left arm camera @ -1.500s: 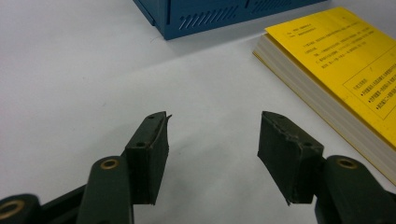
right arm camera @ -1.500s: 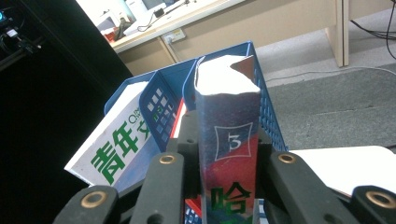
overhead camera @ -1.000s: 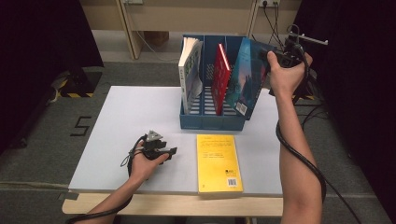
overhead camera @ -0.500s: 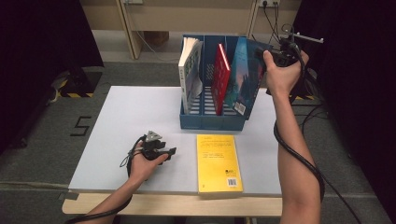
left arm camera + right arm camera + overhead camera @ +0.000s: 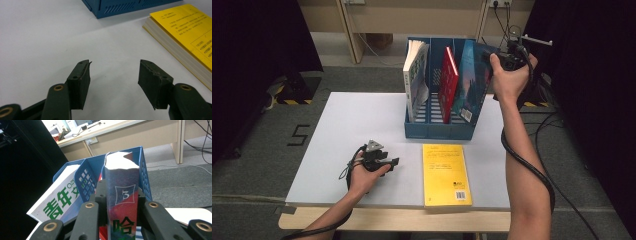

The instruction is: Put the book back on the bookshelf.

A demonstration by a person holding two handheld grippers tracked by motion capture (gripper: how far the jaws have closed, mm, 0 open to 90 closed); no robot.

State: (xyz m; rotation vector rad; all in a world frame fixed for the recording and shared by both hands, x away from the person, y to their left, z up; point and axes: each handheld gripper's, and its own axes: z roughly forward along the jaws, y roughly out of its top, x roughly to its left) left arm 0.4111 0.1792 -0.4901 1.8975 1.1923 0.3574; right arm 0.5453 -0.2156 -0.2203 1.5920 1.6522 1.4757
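The right claw point(image 5: 504, 56) is at the far right of the bench point(image 5: 352, 125), raised over the right end of the blue file rack point(image 5: 439, 127). Its jaws are clamped on the spine of a blue-covered book point(image 5: 472, 82), which stands tilted in the rack's rightmost compartment, its top leaning right toward the hand. In the right gripper view the same book point(image 5: 122, 202) sits squarely between the two black jaws, the pads pressing its sides; its spine carries a boxed numeral and green characters, and the blue mesh wall of the rack point(image 5: 85, 180) rises behind it.

A red book point(image 5: 448, 82) stands in the middle compartment, leaning slightly, and a white book with green lettering point(image 5: 414, 82) stands in the left compartment. That white book point(image 5: 58, 203) also appears to the left of the held one in the right gripper view.

The left claw point(image 5: 393, 162) rests low on the near left part of the bench, held in the person's left hand point(image 5: 364, 175), pointing right toward a yellow book point(image 5: 444, 172) that lies flat near the front edge, just in front of the rack. Its jaws stand wide apart with nothing between them; in the left gripper view the left claw point(image 5: 113, 75) frames bare white bench top, with the yellow book point(image 5: 185, 32) off to the right and a corner of the rack point(image 5: 120, 6) beyond.
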